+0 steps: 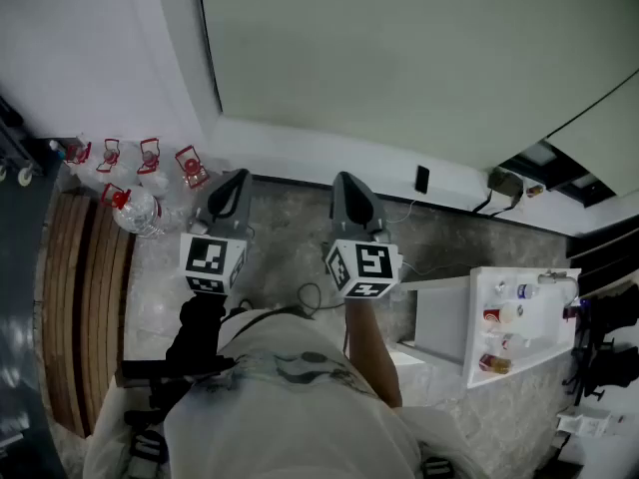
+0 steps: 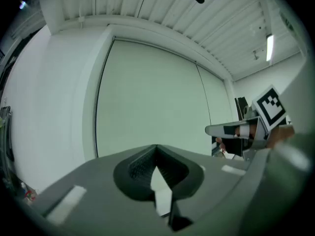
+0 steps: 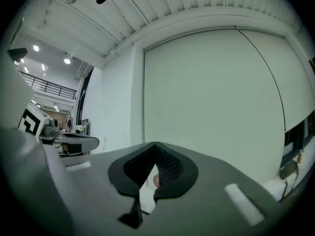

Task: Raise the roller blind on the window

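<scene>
Ahead, the roller blind [image 1: 399, 58] fills its frame [image 1: 208, 48] edge-to-edge.

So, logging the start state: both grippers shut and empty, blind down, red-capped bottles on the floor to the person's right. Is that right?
No: the red-capped bottles stand on the floor to the person's left, as the head view shows. The left gripper and right gripper are shut and empty, and the blind is down.

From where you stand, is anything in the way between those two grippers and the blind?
Nothing visible is. The left gripper and right gripper, both shut, face the blind with only air ahead; the bottles sit off to the left.
</scene>
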